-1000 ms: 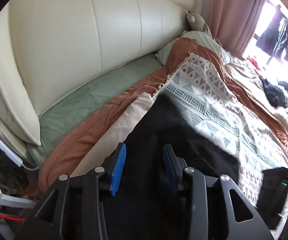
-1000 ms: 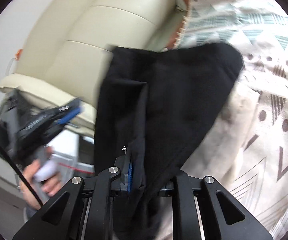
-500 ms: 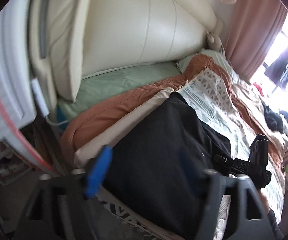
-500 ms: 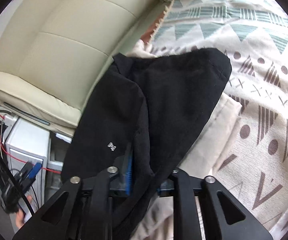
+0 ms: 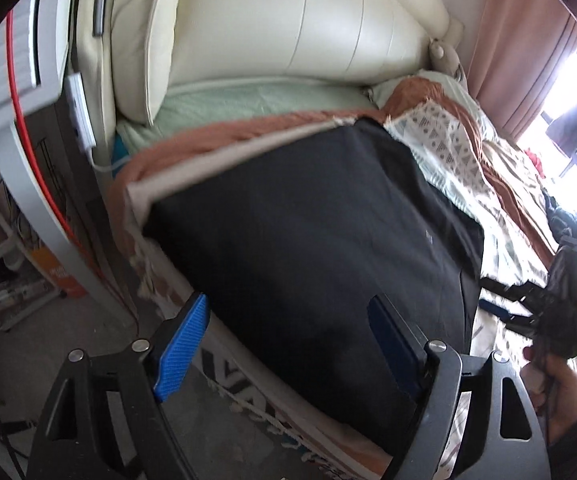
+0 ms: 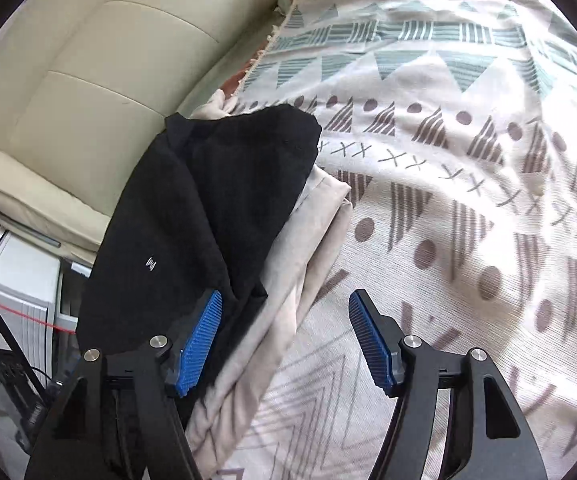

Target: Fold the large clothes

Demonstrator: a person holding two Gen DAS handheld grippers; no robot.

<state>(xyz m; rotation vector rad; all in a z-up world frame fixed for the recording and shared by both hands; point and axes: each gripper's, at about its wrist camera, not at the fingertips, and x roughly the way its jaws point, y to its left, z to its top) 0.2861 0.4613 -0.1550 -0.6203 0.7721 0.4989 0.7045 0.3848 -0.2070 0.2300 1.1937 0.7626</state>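
A large black soft-knit garment (image 5: 308,240) lies spread over the near left corner of the bed, on top of a folded beige cloth (image 6: 288,280) and a white throw with grey and teal geometric print (image 6: 448,160). In the left wrist view it looks like a broad, roughly rectangular panel with a second layer showing along its right edge, so at least one fold seems to be in. A small white logo shows on the upper layer. Behind it sit a rust-brown blanket (image 5: 248,132), a pale green sheet (image 5: 248,100) and a cream padded leather headboard (image 5: 288,20).

The left gripper (image 5: 288,344) hangs over the near edge of the garment with its blue-padded jaws spread wide and nothing between them. The right gripper (image 6: 284,340) is equally wide open and empty; its left pad sits just beside the black hem, its right pad over the patterned throw.

Judging from this, the garment lies released in a partly folded state, rumpled at its far rounded end. Further folds to make a compact bundle, plus smoothing, appear to remain.
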